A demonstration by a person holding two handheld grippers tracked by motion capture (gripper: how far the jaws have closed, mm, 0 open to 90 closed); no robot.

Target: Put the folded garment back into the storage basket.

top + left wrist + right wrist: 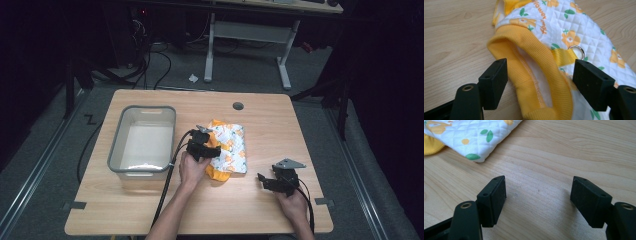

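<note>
One quilted flower-print garment (229, 149) is lying mid-table, just right of the grey tub (143, 141). The left gripper (539, 80) is straddling its yellow ribbed hem (524, 62), jaws spread. The right gripper (537, 201) is hovering spread-jawed near the table's (280, 125) front right corner.

Left gripper (210, 145), jaws spread wide, sits over the near end of the quilted garment (231, 147); right gripper (270, 181), jaws also apart, rests well right of it.

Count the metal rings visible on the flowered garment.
1: a metal ring on the yellow strap beside the ribbed collar of the garment, between the open left gripper's jaws. Others may be hidden underneath.
</note>
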